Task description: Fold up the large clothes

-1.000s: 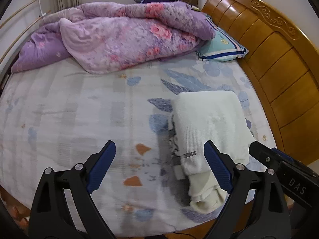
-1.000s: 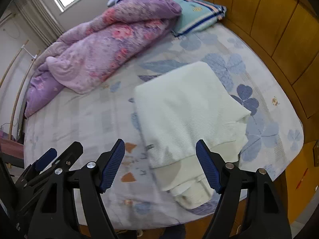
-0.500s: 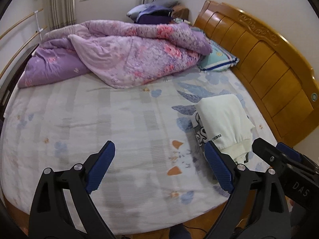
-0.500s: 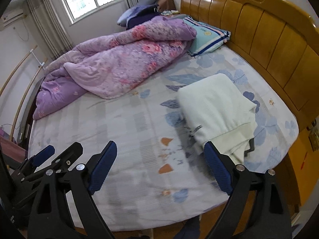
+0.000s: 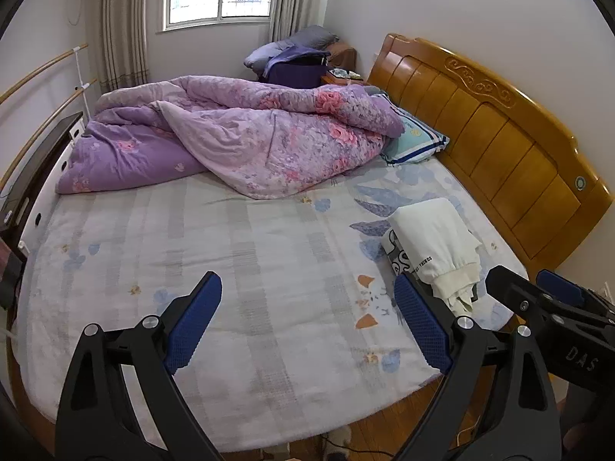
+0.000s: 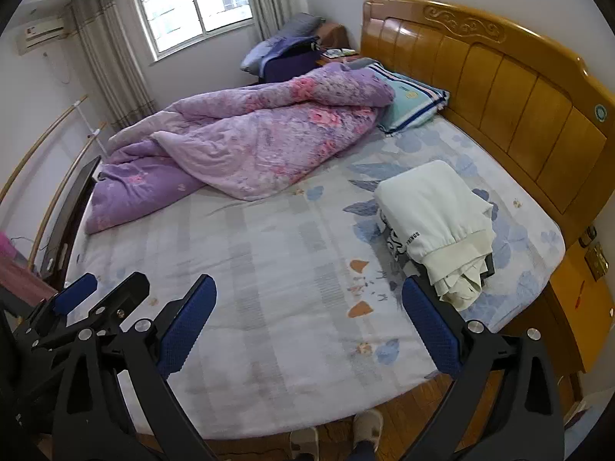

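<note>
Cream sweatshirt (image 5: 434, 238) (image 6: 432, 201) lies folded into a compact rectangle on the bed sheet, near the headboard side. Ribbed hem faces the bed's near edge, loose layers spilling out beneath it. Small dark lettering on one edge (black-and-white print peeking from underneath).

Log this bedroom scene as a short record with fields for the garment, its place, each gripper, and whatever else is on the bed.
garment: cream sweatshirt, folded
place: on bed sheet, near wooden headboard
left gripper: open, holding nothing, above the sheet
right gripper: open, holding nothing
also on bed: purple floral quilt, bunched; striped pillow
</note>
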A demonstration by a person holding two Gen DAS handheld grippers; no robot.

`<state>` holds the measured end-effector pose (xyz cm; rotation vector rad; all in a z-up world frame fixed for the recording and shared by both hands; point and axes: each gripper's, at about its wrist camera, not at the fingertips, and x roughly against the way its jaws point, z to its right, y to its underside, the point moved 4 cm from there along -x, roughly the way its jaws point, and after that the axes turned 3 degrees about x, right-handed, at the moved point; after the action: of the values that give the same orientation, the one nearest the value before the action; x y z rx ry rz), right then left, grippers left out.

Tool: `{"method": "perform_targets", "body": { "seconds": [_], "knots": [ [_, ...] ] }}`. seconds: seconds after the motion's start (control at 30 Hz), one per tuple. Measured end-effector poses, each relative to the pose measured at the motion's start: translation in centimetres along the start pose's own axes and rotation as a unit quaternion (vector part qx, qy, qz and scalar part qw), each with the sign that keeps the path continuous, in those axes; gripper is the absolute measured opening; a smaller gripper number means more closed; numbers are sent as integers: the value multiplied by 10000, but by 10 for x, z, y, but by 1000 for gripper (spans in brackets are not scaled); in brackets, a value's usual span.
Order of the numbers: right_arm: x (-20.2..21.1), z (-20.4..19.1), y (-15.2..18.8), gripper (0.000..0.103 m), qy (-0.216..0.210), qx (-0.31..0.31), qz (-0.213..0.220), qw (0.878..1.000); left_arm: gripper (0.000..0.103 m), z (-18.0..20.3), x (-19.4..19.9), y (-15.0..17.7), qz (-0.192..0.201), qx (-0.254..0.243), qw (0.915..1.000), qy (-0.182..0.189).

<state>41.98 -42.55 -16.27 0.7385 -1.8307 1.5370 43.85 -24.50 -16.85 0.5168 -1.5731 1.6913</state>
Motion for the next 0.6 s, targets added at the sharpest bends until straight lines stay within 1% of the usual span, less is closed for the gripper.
{"method": "perform_targets", "body": {
  "seconds": [0.13,0.3,0.5,0.6],
  "knots": [
    [19,-10,2,94,-123,62,44,9999,92,-4,25,-1,87,28,9999,-48],
    [46,-16,7,95,-258,198,214,9992,92,-3,59,5,342,78,9990,-264],
    [80,-6,19,95,-431,384,365,9977,92,10,99,22,504,217,9977,-402],
    [98,-3,26,95,-443,552,462,9964,92,19,118,33,572,253,9969,-483]
  ]
}}
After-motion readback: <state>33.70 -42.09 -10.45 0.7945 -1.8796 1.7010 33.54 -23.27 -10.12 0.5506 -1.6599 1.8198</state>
